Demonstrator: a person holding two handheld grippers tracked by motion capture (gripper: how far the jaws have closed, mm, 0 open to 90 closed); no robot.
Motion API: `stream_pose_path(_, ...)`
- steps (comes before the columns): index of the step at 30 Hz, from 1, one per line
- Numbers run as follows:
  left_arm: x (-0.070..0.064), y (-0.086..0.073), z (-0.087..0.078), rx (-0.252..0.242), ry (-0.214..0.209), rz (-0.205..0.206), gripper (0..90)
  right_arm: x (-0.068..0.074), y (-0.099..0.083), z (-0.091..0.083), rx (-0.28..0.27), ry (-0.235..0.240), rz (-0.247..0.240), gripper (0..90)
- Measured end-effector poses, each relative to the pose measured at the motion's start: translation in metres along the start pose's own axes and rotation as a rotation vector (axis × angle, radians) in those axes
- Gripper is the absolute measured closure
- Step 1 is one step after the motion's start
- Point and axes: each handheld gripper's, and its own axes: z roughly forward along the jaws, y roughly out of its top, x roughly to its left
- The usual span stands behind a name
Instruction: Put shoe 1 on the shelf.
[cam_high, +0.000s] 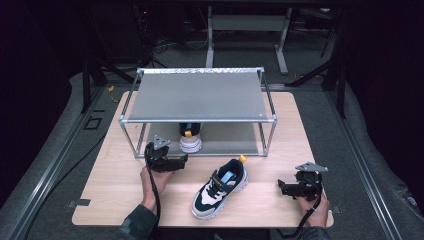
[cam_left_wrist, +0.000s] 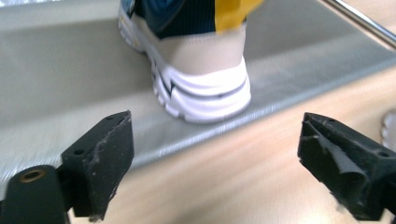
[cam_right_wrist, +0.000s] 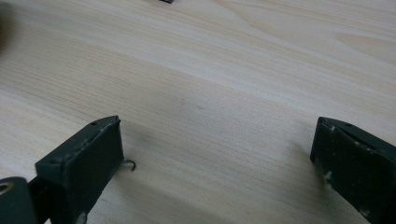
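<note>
Standing on rack (cam_high: 200, 121) shelf, apparently upright: sneaker (cam_left_wrist: 201, 70).

The sneaker (cam_high: 220, 188) at six o'clock is showing navy, white and beige with a yellow heel tab. The shelved sneaker (cam_left_wrist: 196, 60) is matching it, sitting on grey mesh; the surface (cam_high: 120, 185) is showing pale woodgrain.

rack (cam_high: 197, 120) top bar (low) roofs the shelved shoe (cam_high: 190, 141); table (cam_high: 125, 185) front lies open.

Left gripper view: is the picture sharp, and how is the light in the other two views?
Left gripper view: the shoe on the shelf is slightly motion-blurred. High view: dark surroundings, evenly lit table. Right gripper view: sharp wood grain, soft shadows beside the jaws.
</note>
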Motion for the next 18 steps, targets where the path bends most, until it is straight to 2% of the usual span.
stream_pose_path(2, 0.002, -0.007, -0.007, 0.025, -0.012, 0.011, 8.0, 0.000, 0.000, 0.000, 0.000, 0.000, 0.000, 1.9)
stream_pose_path(7, 0.009, -0.028, -0.022, 0.075, 0.000, 0.053, 3.1, 0.000, 0.000, 0.000, 0.000, -0.001, 0.000, 2.0)
stream_pose_path(12, 0.022, -0.046, -0.039, 0.091, 0.027, 0.046, 1.0, 0.000, 0.000, 0.000, 0.000, -0.001, 0.001, 2.0)
stream_pose_path(18, 0.037, -0.067, -0.046, 0.126, 0.061, 0.030, 0.0, 0.000, 0.000, 0.000, 0.000, 0.000, 0.002, 2.1)
